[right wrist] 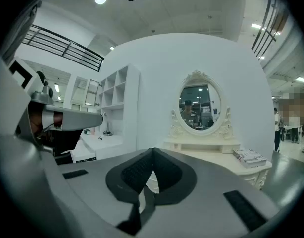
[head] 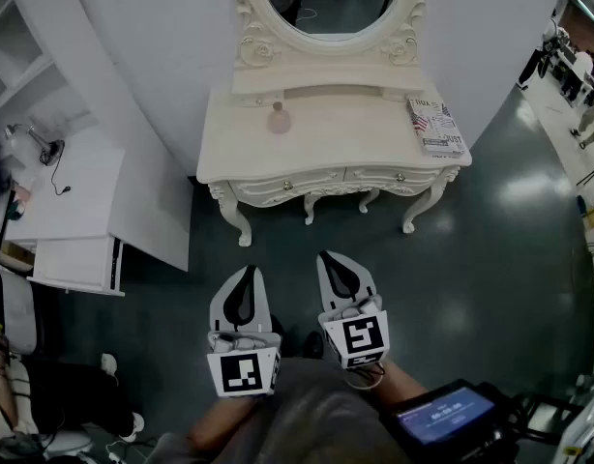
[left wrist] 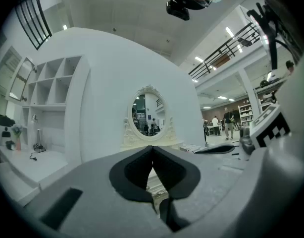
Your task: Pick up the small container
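Looking down in the head view, a small pale pink container with a rounded body (head: 279,119) stands on the top of a cream, carved dressing table (head: 365,158), left of the table's middle and close under the oval mirror in its ornate cream frame (head: 326,8). It seems to stand upright. A stack of printed magazines (head: 437,127) lies well apart from it at the table's right end. The left gripper (head: 247,271) and the right gripper (head: 334,259) are held low over the dark floor, both well short of the table and both pointing at it. The container lies straight ahead of them and up, roughly between their two lines, so neither is plainly nearer; the right one reaches a little further forward.

In the left gripper view, the left gripper's (left wrist: 152,148) dark pads meet at the tips with nothing between them. The mirror (left wrist: 148,115) is ahead, but the container cannot be made out.

In the right gripper view, the right gripper (right wrist: 152,152) is likewise closed and empty, with the dressing table (right wrist: 216,157) ahead and slightly right. My judgement: the approach has not begun.
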A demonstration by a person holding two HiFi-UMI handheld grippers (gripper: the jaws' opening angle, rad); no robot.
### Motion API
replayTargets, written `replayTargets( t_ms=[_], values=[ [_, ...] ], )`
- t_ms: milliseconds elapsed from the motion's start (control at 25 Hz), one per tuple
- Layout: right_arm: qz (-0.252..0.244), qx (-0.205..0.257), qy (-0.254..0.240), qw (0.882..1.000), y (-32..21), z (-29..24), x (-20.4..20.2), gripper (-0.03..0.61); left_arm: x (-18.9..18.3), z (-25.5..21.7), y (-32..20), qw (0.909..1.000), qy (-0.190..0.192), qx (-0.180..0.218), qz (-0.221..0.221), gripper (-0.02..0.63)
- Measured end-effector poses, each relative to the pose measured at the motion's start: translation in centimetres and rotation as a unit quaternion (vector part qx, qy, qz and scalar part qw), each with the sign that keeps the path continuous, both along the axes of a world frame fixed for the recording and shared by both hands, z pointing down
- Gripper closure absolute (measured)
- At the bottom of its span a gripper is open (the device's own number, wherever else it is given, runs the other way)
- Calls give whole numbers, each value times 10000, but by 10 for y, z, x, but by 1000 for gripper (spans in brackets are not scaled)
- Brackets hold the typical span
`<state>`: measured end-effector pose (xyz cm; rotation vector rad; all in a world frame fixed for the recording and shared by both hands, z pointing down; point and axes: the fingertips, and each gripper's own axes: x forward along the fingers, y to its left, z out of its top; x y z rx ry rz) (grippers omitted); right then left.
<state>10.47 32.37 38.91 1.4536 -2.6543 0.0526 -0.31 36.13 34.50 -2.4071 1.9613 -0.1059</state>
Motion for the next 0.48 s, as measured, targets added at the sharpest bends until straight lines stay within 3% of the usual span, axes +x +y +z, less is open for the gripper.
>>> replayTargets(
  t_ms=[480],
  values=[
    [24, 173, -114, 9998, -4, -5, 8, 565, 9, 5, -3, 10000, -6, -93, 11, 600]
  ],
)
